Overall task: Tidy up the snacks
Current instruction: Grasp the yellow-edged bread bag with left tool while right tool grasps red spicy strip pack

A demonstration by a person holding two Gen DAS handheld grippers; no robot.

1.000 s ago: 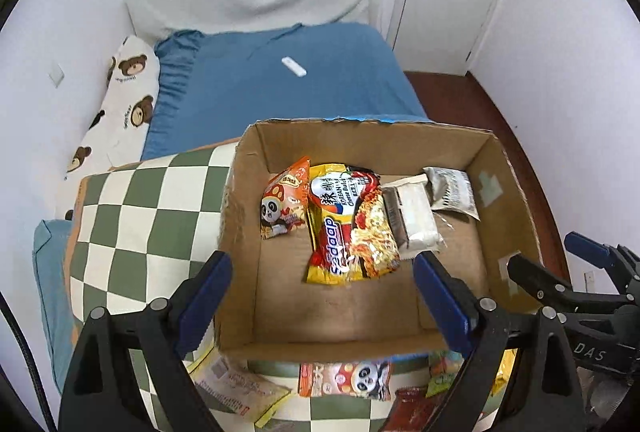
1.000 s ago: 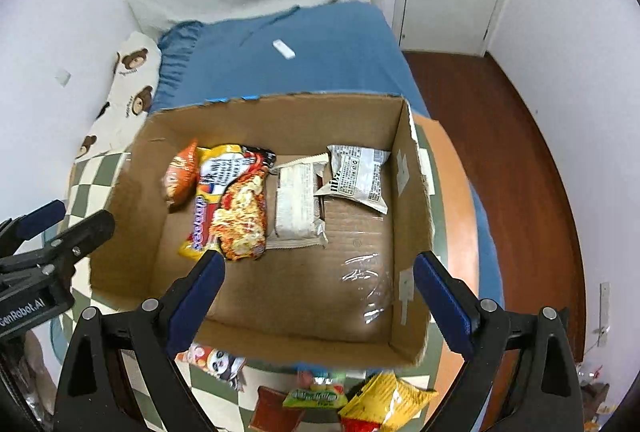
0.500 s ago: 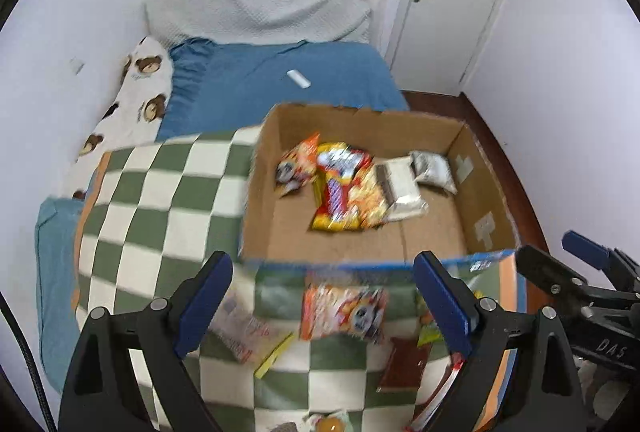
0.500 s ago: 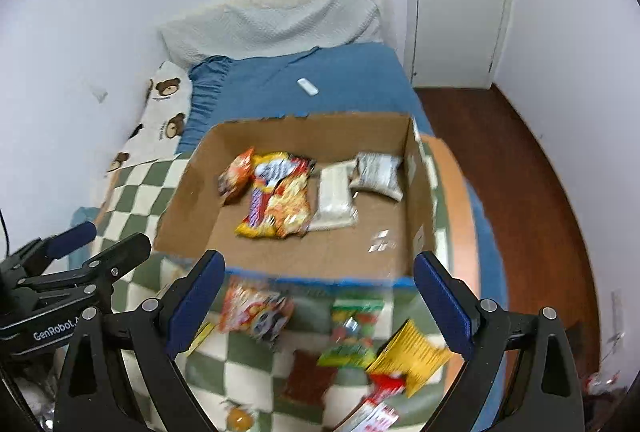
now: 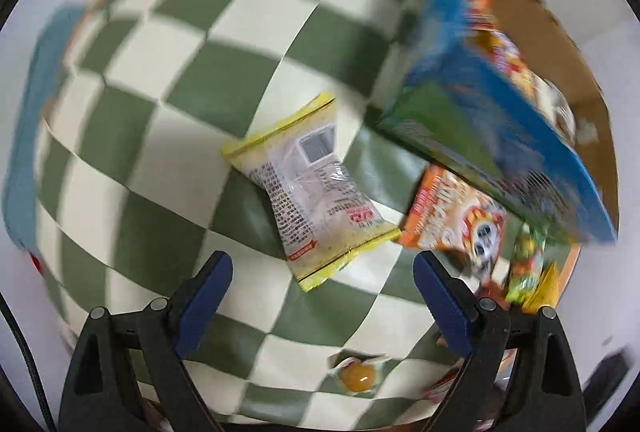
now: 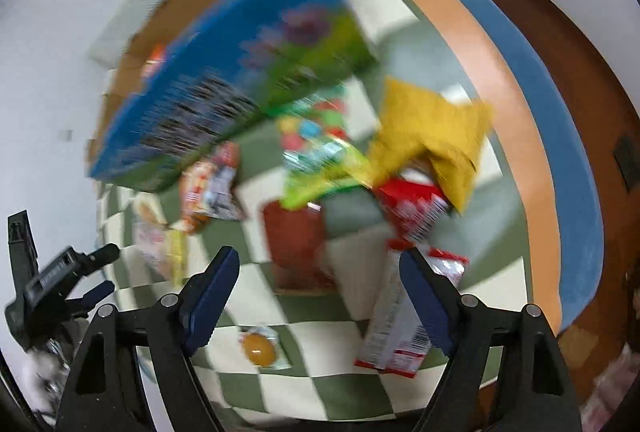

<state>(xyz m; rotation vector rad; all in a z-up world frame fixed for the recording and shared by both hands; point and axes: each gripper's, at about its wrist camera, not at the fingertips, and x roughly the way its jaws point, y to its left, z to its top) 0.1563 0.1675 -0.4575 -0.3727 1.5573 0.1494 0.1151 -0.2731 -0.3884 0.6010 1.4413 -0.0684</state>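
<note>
Both views are motion-blurred. My left gripper (image 5: 322, 290) is open and empty, low over the green-and-white checked cloth (image 5: 168, 80), just short of a yellow-edged clear snack packet (image 5: 312, 184). An orange panda packet (image 5: 452, 220) lies to its right, against the blue-sided cardboard box (image 5: 500, 120) that holds several snacks. My right gripper (image 6: 318, 290) is open and empty over a dark red packet (image 6: 296, 236). A green candy bag (image 6: 320, 160), a yellow bag (image 6: 432, 136), a red-and-white packet (image 6: 416, 208) and a long red-ended packet (image 6: 396, 328) lie around it. The box (image 6: 240, 72) stands behind.
A small orange jelly cup lies near the front edge of the cloth (image 5: 356, 378), also in the right wrist view (image 6: 260, 346). The left gripper's body shows in the right wrist view (image 6: 56, 272). The bed's orange and blue edge (image 6: 520, 112) curves on the right, with wooden floor beyond.
Both grippers have pulled back from over the box and dropped low towards the loose packets in front of it. The views have tilted downwards. Both stay open and empty.
</note>
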